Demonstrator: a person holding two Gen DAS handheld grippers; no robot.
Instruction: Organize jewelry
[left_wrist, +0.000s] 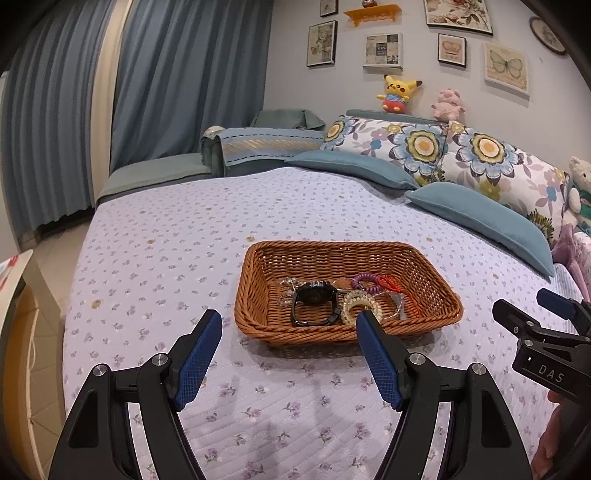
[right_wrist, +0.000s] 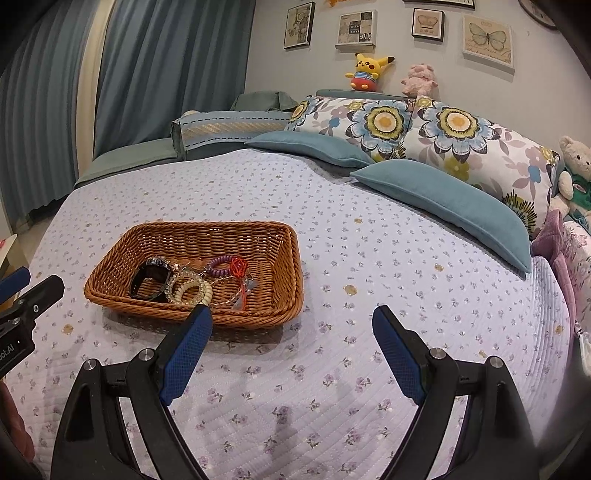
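Observation:
A brown wicker basket sits on the floral bedspread. Inside lie a black watch, a pale beaded bracelet, a purple coil band, a red knotted cord and some clear beads. My left gripper hovers open just in front of the basket's near rim, with nothing between its blue pads. To the right of the basket my right gripper stands open over bare bedspread. Each gripper shows at the edge of the other's view.
Two teal cushions and flowered pillows line the head of the bed beyond the basket. Plush toys sit on the headboard, a teddy bear at the far right. Curtains hang left; a pale table edge shows left.

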